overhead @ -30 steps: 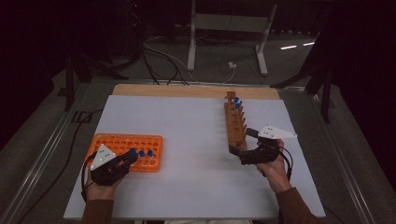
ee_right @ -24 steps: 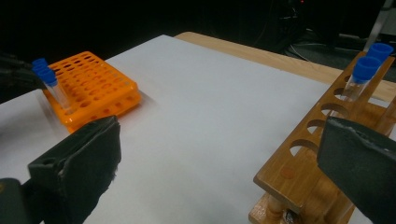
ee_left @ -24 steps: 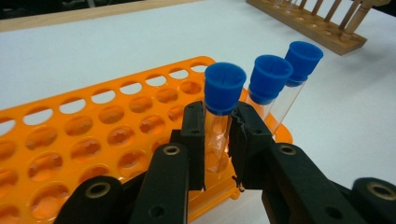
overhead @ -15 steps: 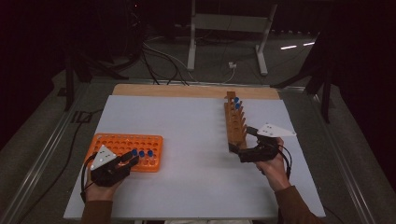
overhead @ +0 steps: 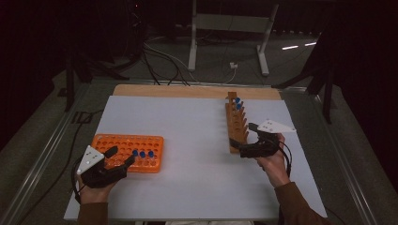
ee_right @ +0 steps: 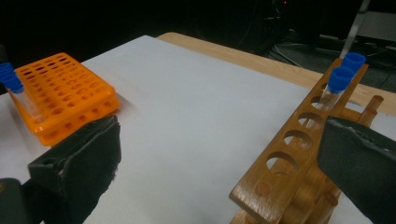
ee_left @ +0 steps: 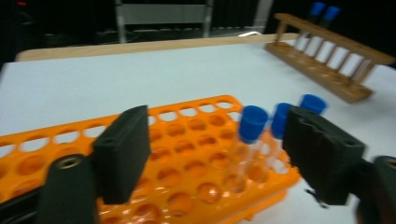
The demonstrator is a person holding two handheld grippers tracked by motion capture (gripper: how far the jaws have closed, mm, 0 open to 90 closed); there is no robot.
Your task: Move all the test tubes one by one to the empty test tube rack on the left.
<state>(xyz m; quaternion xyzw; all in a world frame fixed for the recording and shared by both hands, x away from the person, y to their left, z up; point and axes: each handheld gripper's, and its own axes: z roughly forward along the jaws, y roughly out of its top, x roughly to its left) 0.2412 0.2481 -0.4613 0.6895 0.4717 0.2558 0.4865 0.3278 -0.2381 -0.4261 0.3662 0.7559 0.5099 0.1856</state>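
Left tongs [ee_left: 219, 158] spread, jaws just been opening, nothing pinched; they sit at the near right end of the orange rack [overhead: 123, 149] on the bench [overhead: 187, 131]. Three blue-capped tubes [ee_left: 247, 140] stand upright in that rack, just beyond & between the jaws, w/ the right jaw partly covering two of them. Right tongs [ee_right: 224, 172] spread too, empty, at near end of the wooden rack [overhead: 236, 124]. Two blue-capped tubes [ee_right: 345, 70] stand at that rack's far end.

Loads of bare white tabletop [overhead: 192, 126] between the orange plastic tube rack [overhead: 123, 146] near-left and the wooden tube rack [overhead: 236, 123] far-right.
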